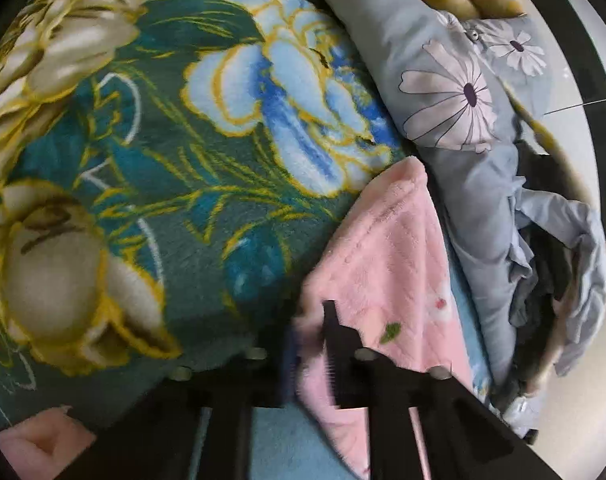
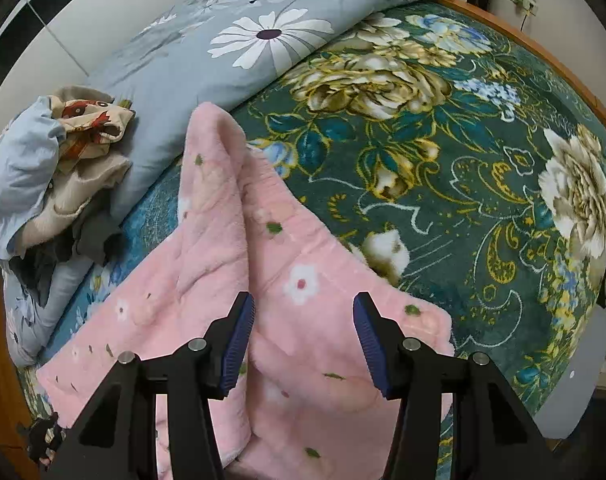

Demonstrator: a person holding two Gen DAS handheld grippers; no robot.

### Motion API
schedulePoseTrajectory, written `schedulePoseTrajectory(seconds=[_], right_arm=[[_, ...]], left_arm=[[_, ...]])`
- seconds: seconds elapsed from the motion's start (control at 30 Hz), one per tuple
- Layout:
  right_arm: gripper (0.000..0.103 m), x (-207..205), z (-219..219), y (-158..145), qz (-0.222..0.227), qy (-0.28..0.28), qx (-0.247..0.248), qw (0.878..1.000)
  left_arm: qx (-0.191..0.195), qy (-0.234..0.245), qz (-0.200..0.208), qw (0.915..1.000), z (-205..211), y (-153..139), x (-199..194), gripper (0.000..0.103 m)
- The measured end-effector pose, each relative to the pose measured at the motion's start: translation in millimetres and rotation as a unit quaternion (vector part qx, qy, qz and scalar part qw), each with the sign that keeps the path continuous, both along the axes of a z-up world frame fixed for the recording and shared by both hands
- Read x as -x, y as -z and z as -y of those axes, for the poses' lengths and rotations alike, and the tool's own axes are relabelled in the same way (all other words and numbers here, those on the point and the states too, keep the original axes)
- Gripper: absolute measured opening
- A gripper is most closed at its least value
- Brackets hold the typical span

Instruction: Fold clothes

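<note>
Pink fleece garment lies right under my right gripper, jaws spread wide, holding nothing. My left gripper sits blurred at the garment's edge; I cannot tell its grip. Beyond spreads the green floral blanket, then the grey daisy quilt and clothes pile along the bed's far edge.

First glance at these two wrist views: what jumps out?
The pink fleece garment with small flowers dominates, lying rumpled on the dark green floral blanket right under the open right gripper. The left gripper has the garment's edge between its fingers. A heap of unfolded clothes sits at the left of the right wrist view, against the grey daisy-print quilt.
</note>
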State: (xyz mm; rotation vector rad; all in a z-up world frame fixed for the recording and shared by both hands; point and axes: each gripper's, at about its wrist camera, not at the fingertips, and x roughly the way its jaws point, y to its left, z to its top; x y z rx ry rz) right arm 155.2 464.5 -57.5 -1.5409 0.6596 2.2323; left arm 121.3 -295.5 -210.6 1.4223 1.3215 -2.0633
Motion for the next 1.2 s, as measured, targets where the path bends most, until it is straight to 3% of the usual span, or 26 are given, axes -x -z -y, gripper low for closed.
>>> schedulePoseTrajectory(seconds=[0.1,0.17,0.27,0.33,0.43,0.5,0.7,0.8,1.03,1.2], right_arm=[[0.053,-4.7,-8.8,2.1,-0.011,0.008,0.009,1.000],[0.053,-7.8,-14.7,3.4,-0.018,0.013,0.014,1.000],[0.053,-9.6,-26.8,4.9,-0.033,0.010,0.015,0.999],[0.053,-4.5,-34.6,12.0,-0.024,0.009,0.013,1.000],[0.053,5.6,-47.3,25.7,-0.014,0.011,0.021,1.000],[0.053,16.8,-55.6,39.1,-0.011,0.012,0.039,0.999],[0.053,59.5,-65.3,65.5,-0.023,-0.014,0.072,0.997],[0.053,86.4,-63.3,72.5,-0.041,-0.034,0.092,0.994],[0.053,126.7,-44.3,98.2,-0.023,-0.040,0.096,0.994],[0.018,131.5,-15.7,89.2,0.001,-0.084,0.025,0.996]], left_arm=[[0.023,-0.021,-0.021,0.9993,9.5,-29.4,1.5,0.007],[0.067,-0.036,-0.040,0.9963,26.9,-58.3,-9.3,0.007],[0.155,-0.041,0.016,0.9869,52.2,-59.5,-24.4,0.007],[0.178,-0.056,0.066,0.9802,66.9,-42.1,-38.0,0.007],[0.136,-0.107,0.073,0.9821,84.0,-27.6,-61.8,0.007],[0.131,-0.122,0.072,0.9812,82.9,-30.3,-64.1,0.007],[0.182,-0.089,0.074,0.9765,64.7,-59.6,-35.6,0.007],[0.196,-0.080,0.071,0.9748,57.1,-70.5,-23.3,0.007],[0.211,-0.073,0.074,0.9719,48.0,-82.3,-17.0,0.007],[0.219,-0.072,0.076,0.9701,44.1,-89.3,-16.1,0.007]])
